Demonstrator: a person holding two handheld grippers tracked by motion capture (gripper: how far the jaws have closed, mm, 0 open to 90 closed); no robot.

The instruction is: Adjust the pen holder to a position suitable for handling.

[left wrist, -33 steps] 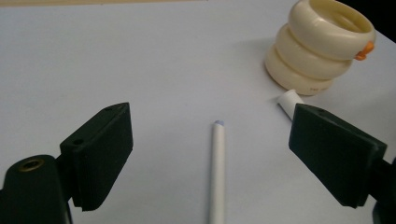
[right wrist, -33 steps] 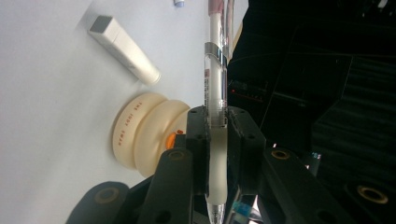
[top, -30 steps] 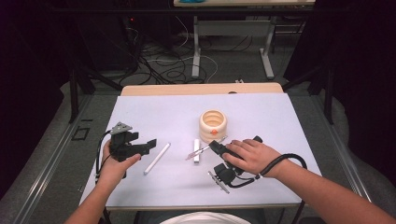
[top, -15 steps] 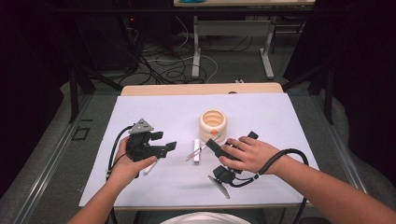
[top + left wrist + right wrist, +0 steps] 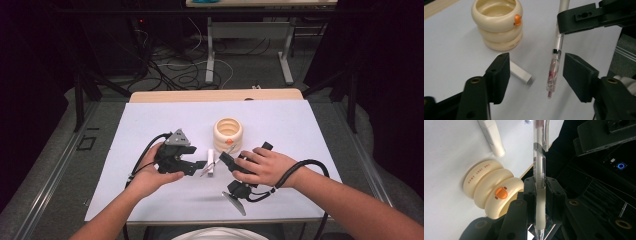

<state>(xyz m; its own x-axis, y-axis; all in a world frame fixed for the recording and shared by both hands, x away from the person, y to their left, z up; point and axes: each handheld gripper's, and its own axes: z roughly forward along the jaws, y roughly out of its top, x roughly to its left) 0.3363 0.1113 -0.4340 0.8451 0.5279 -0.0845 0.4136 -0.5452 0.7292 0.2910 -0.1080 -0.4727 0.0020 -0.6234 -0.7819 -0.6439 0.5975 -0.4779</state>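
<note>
The cream ribbed ring-stack cup with an orange button (image 5: pixel 228 134) stands upright on the white table (image 5: pixel 150 125); what it holds cannot be told. Just before the cup, the right gripper (image 5: pixel 540 192) is clamped on a clear plastic pen with a white grip (image 5: pixel 540 170). The left gripper (image 5: pixel 536 75), jaws wide apart, brackets the pen's tip without touching it. A white rectangular cap (image 5: pixel 520 72) lies beside the cup.

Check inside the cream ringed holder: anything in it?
The cream ringed holder looks empty: bare inner wall and part of the floor in the left claw view. Its near rim hides the remaining floor.
</note>
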